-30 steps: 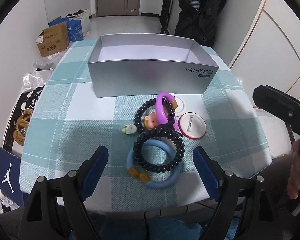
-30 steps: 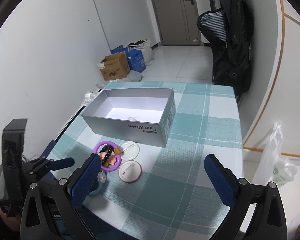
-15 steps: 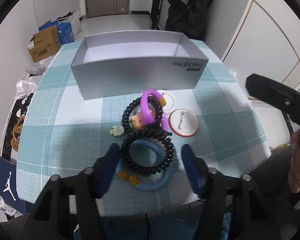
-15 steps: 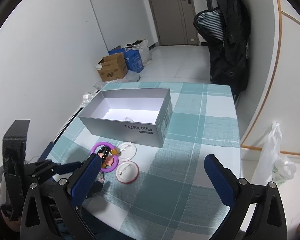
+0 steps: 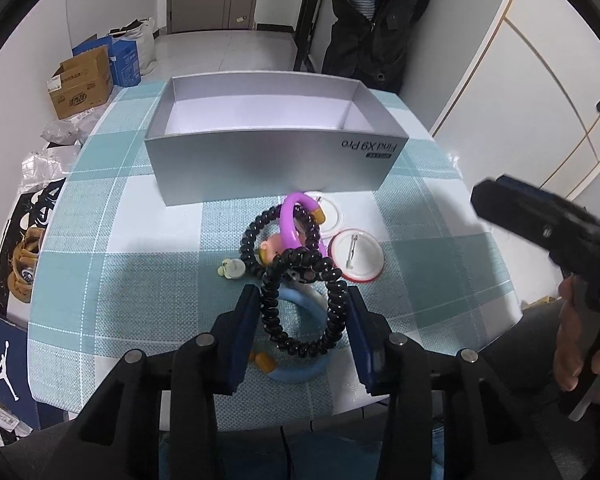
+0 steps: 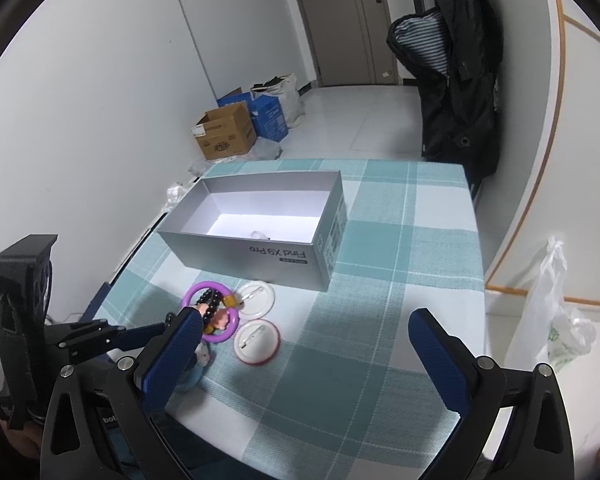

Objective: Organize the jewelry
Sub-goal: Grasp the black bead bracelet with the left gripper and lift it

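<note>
target: black coil hair tie (image 5: 302, 300), sitting right between my left gripper (image 5: 302, 316) pads, front of the jewelry pile.
left fingers: jaws closing, roughly a third open. Both blue pads look to be touching the coil's outer sides; the loop already looks pinched narrow and its far end tilts up off the cloth. I read that as a grip just forming, not firm yet.
axis: squeezed loop now runs long away from the fingers, toward the box; pinch is across its short width.
nearer hand: left, clearly. Right gripper (image 6: 304, 360) hangs wide open and empty, off to the side of the pile, well apart from the coil.
below the coil: blue ring (image 5: 300, 344) lies flat under it, partly between the same pads. Cannot tell if a pad also catches the ring.
beyond the fingertips: second black coil (image 5: 256, 240) tangled with a purple ring (image 5: 290, 220) and a small pink charm (image 5: 270, 250); two round pin badges (image 5: 356, 254) just right of that; small pale charm (image 5: 232, 269) to the left.
drop spot: open grey box (image 5: 272, 168) straight ahead past the pile, one small pale item inside per the right view.
look: glossy black plastic spiral, springy, deforms under squeeze, so it may pop out sideways.
risk: my guess, the lift drags the blue ring along.
</note>
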{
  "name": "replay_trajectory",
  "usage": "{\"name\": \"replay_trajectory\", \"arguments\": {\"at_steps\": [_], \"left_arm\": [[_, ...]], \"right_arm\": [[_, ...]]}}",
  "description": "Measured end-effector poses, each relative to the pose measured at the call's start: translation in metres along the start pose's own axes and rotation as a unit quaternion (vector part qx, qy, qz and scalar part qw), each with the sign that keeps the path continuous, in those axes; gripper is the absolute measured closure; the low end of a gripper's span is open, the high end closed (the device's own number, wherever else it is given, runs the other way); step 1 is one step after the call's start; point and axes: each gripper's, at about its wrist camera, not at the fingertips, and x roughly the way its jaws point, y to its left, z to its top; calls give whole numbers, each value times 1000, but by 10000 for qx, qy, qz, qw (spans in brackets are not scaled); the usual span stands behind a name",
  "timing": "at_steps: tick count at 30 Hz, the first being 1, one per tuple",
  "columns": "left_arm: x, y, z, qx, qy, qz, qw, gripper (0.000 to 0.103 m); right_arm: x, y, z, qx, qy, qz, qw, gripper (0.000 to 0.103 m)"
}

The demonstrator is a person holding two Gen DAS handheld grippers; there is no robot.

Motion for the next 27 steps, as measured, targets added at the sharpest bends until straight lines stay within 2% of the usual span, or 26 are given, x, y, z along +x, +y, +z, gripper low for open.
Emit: {"name": "replay_trajectory", "arguments": {"at_steps": [6, 10, 19, 27], "left_arm": [[-12, 10, 4, -272, -192, -142, 9993, 66], [-27, 21, 8, -505, -468, -211, 9974, 66], [-35, 51, 17, -989, -772, -170, 9920, 66], [-38, 74, 23, -1339, -847, -292, 9869, 66]], "right_arm": [[4, -1, -2, 193, 159, 366, 9990, 0], [6, 2, -4, 276, 243, 566, 9977, 0], [23, 24, -11, 95, 506, 861, 9950, 0], [40, 57, -25, -168, 929, 1155, 9888, 13]]}}
